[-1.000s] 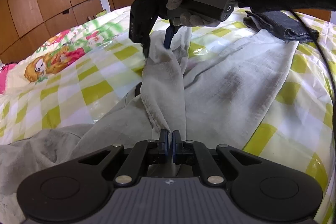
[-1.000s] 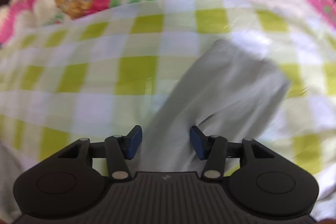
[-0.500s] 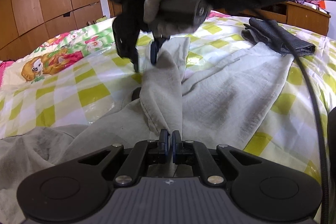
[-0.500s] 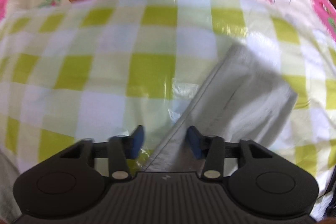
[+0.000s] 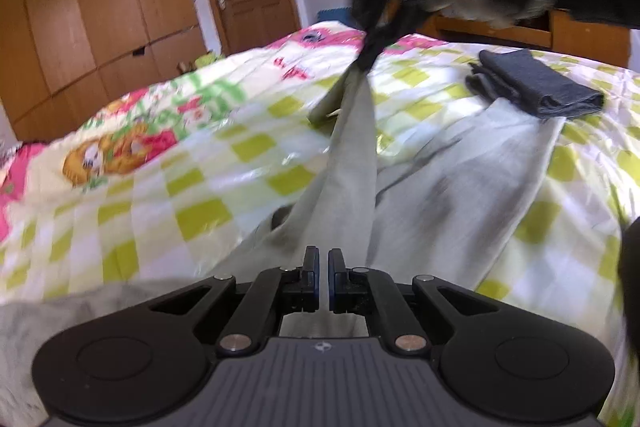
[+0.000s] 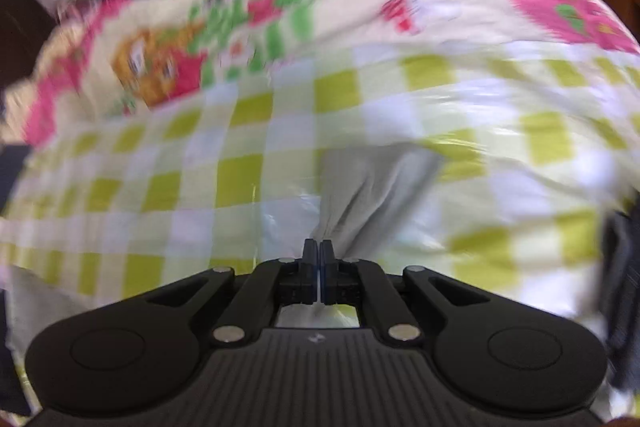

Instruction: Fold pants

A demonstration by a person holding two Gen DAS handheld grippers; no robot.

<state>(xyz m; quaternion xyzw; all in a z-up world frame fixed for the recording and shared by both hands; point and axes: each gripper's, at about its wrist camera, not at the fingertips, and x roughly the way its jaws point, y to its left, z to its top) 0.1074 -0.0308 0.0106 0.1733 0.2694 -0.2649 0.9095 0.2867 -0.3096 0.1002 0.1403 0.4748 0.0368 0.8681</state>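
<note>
Pale grey pants (image 5: 460, 187) lie spread on the checkered bed (image 5: 180, 187), one leg pulled taut between both tools. The left tool (image 5: 323, 267) is pinching fabric near the waist; the right tool (image 6: 319, 259), pressed together, grips the leg's hem. Folded dark jeans (image 5: 536, 87) sit just beside the other leg's hem, and open quilt stretches leftward.

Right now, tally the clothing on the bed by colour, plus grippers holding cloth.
Light grey pants: 1
Dark grey folded garment: 1
Grippers shut on the light grey pants: 2, the left gripper and the right gripper
Total: 2 garments on the checked bedspread, 2 grippers
</note>
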